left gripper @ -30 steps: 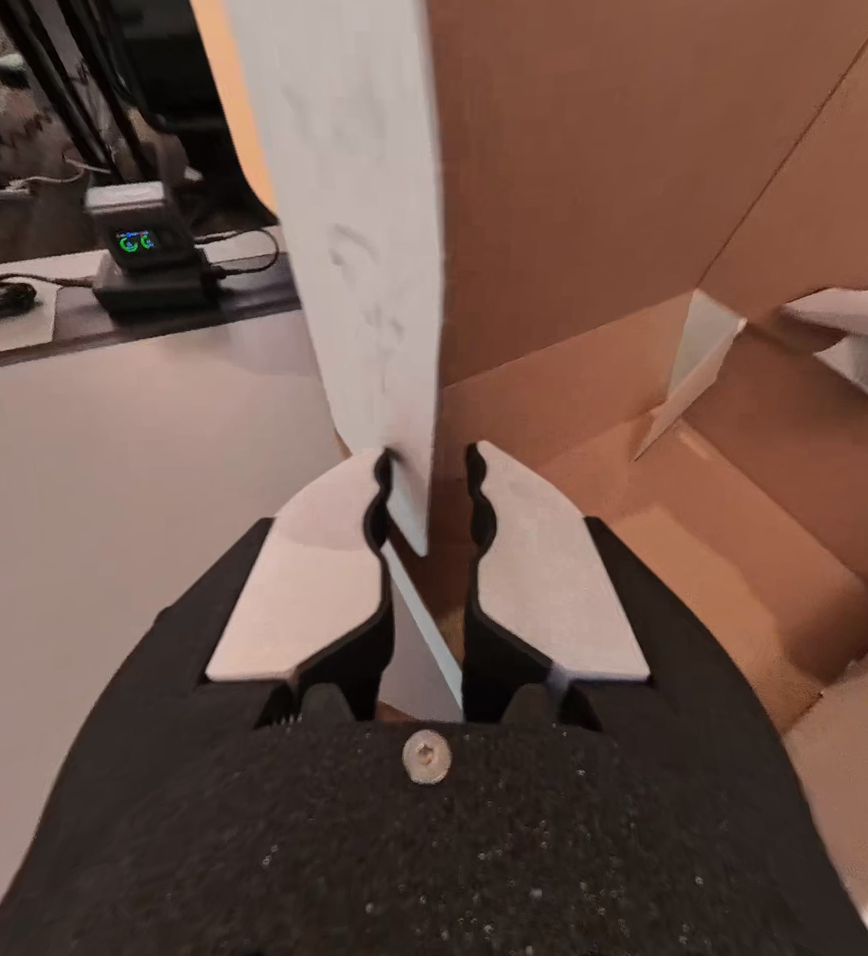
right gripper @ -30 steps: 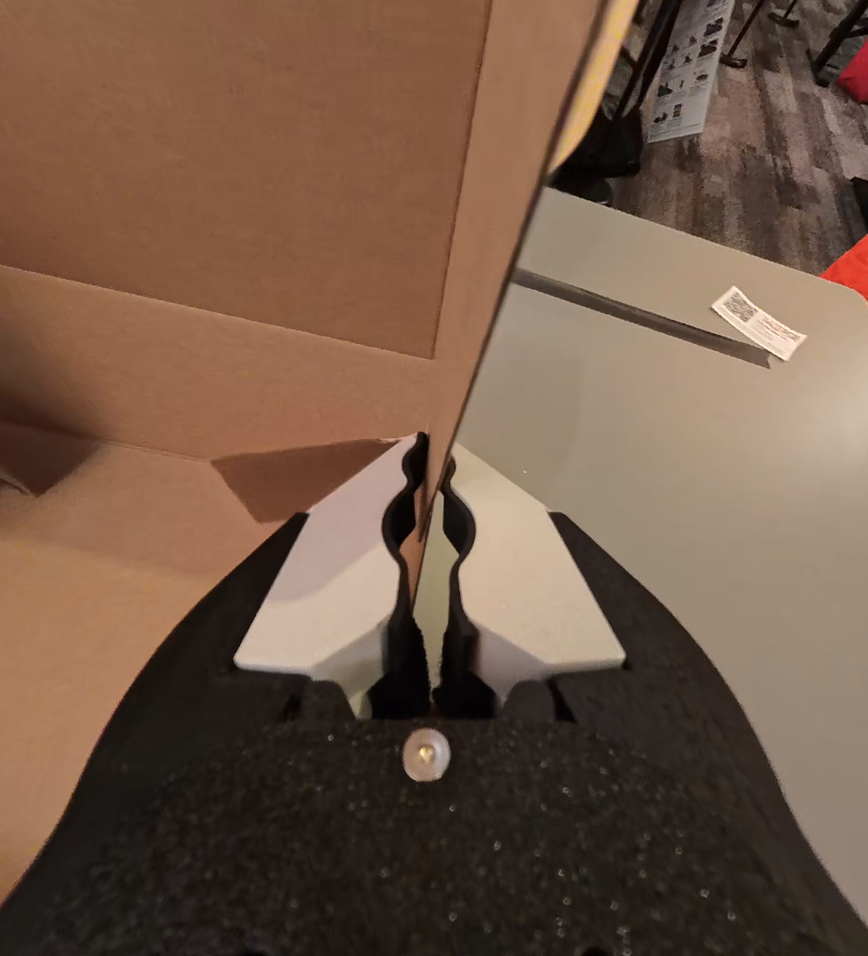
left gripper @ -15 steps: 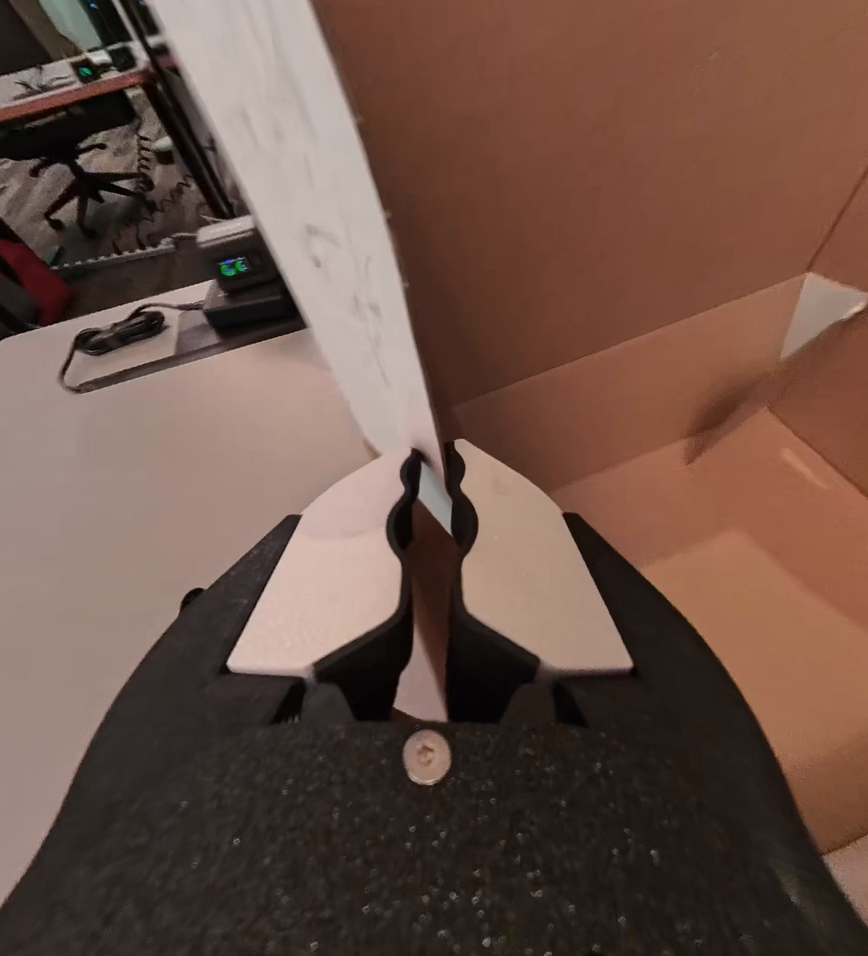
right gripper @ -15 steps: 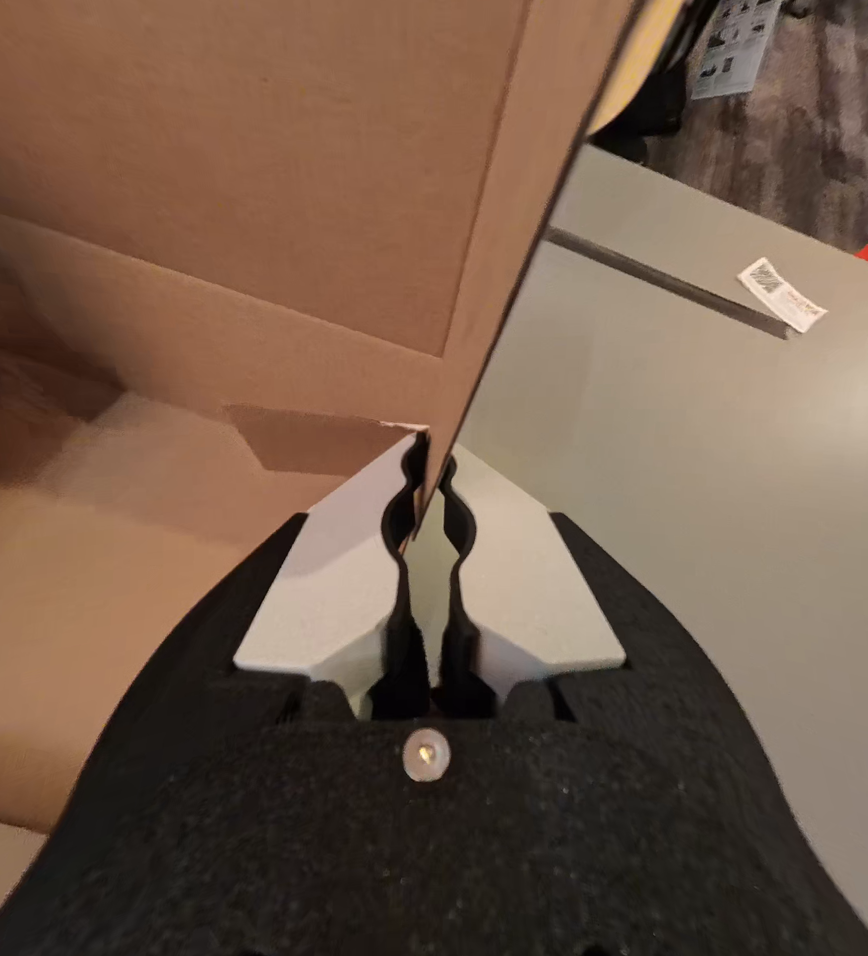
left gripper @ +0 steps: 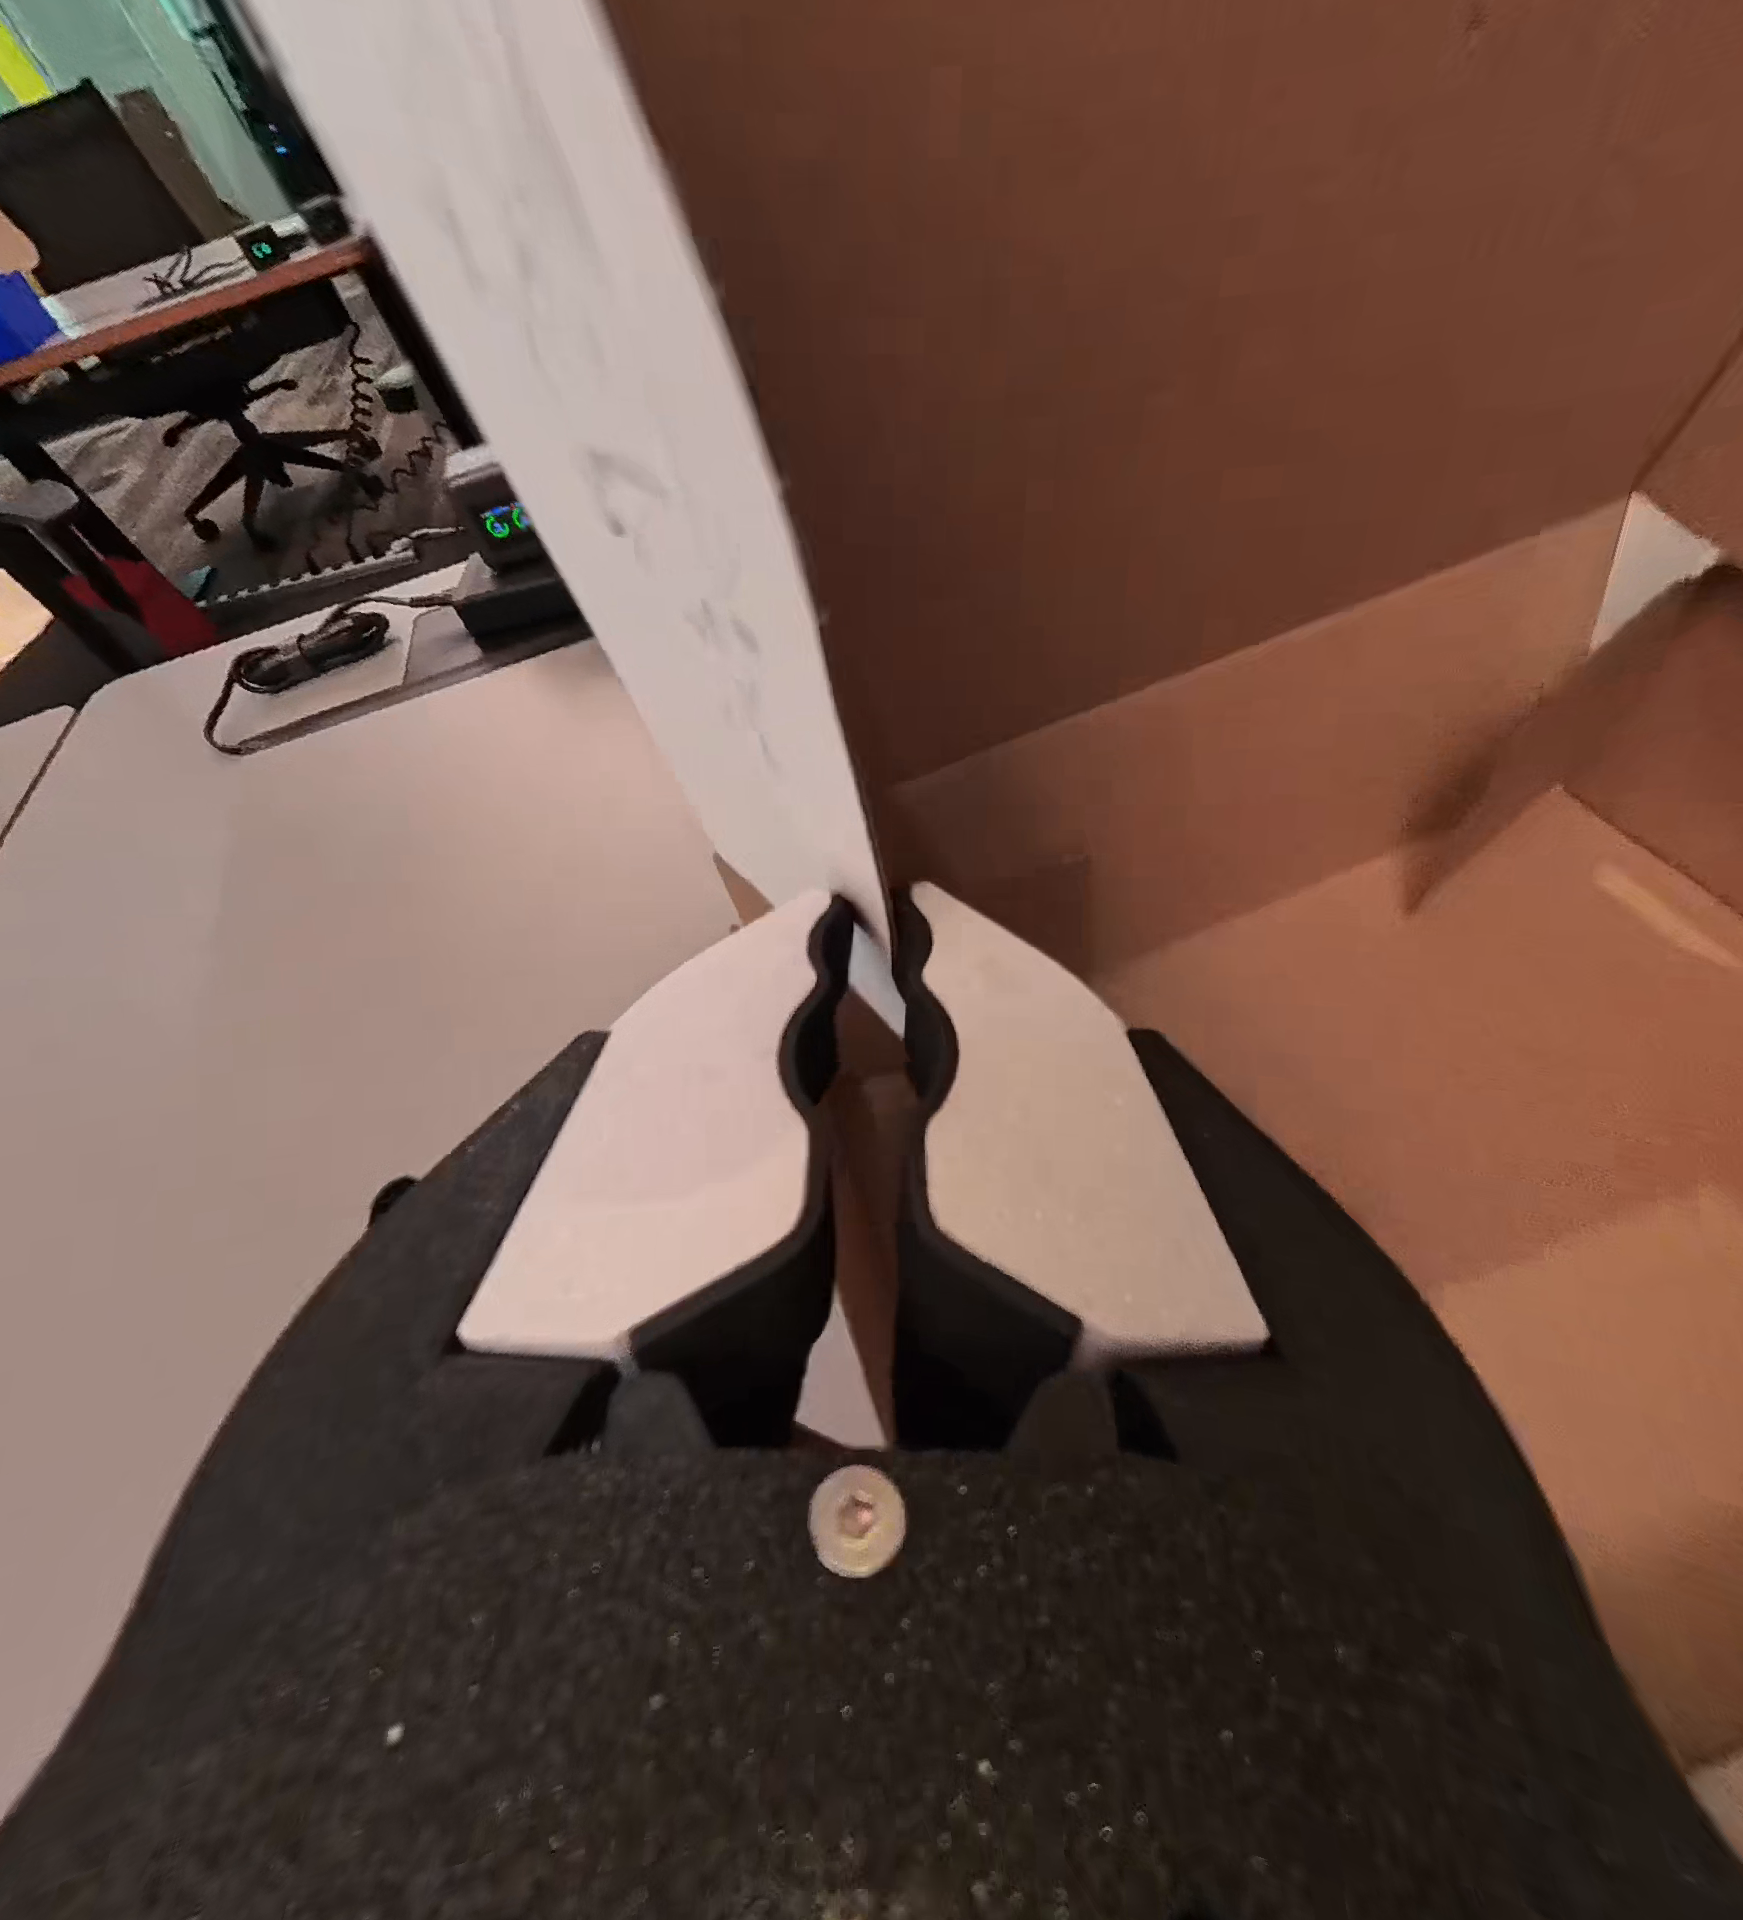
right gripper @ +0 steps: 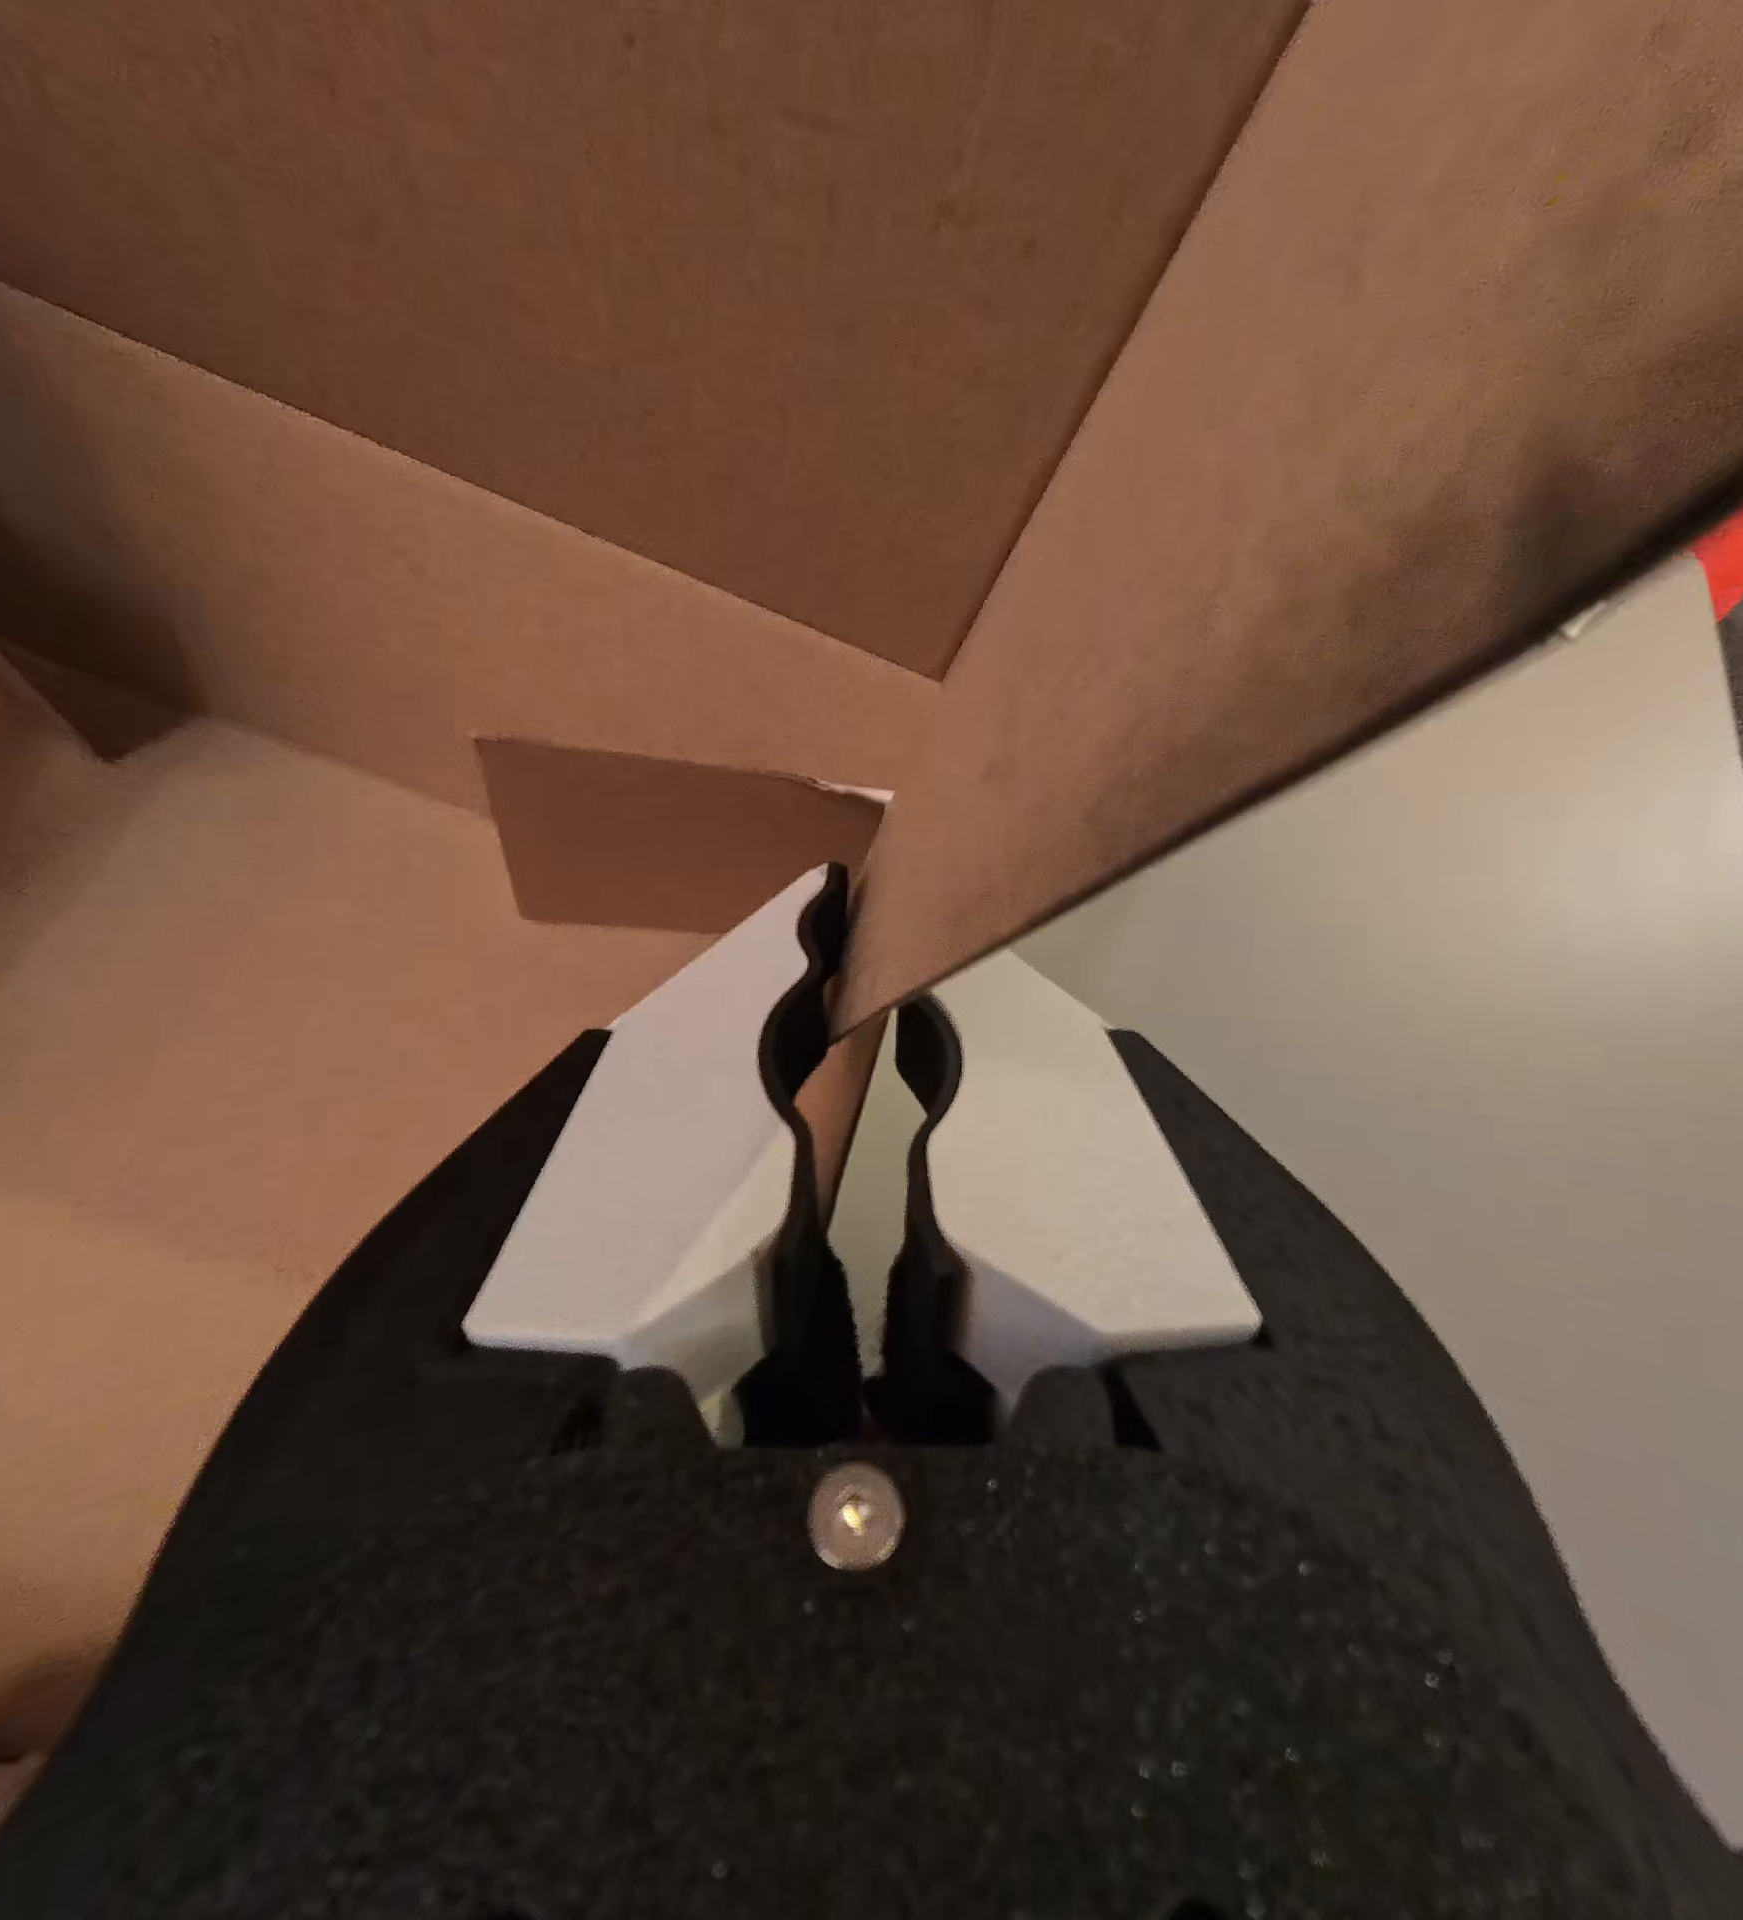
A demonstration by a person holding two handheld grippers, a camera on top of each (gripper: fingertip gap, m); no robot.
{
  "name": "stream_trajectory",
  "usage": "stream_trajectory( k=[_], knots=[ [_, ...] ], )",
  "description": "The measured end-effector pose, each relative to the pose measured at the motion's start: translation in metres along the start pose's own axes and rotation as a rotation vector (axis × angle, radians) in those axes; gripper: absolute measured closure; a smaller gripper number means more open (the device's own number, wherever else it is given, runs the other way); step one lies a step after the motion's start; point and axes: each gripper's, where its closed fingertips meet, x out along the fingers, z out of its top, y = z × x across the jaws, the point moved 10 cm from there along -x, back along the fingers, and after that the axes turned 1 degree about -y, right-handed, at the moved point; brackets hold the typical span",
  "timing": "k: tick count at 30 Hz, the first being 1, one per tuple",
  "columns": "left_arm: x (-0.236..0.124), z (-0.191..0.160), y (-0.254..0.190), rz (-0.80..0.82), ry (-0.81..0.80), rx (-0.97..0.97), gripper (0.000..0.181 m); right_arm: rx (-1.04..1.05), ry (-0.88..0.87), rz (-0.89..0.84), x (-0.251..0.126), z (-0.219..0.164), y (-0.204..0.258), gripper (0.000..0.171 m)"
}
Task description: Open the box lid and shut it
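The supporting surface is a pale, smooth table (left gripper: 254,987), visible to the left in the left wrist view and to the right in the right wrist view (right gripper: 1418,1091). The open cardboard box (left gripper: 1469,1195) stands directly on it. At the far edge in the left wrist view, a coiled black cable (left gripper: 295,665) and a dark device with a green-lit display (left gripper: 508,561) sit at a dark seam strip; whether they rest on this table or an adjoining one cannot be determined.
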Motion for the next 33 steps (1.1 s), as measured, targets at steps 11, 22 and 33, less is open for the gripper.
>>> stream_trajectory(
  k=[11,22,33],
  knots=[
    [0.054,-0.001,0.020,-0.072,0.036,0.059,0.174,-0.046,-0.083,-0.021,0.048,0.010,-0.019,0.166],
    [0.039,-0.008,0.034,-0.008,0.014,0.038,0.178,0.014,-0.278,0.030,-0.014,0.028,-0.022,0.131],
    [0.037,-0.003,0.025,0.000,0.032,0.032,0.176,0.042,-0.301,-0.132,-0.052,0.052,-0.029,0.169]
  ],
)
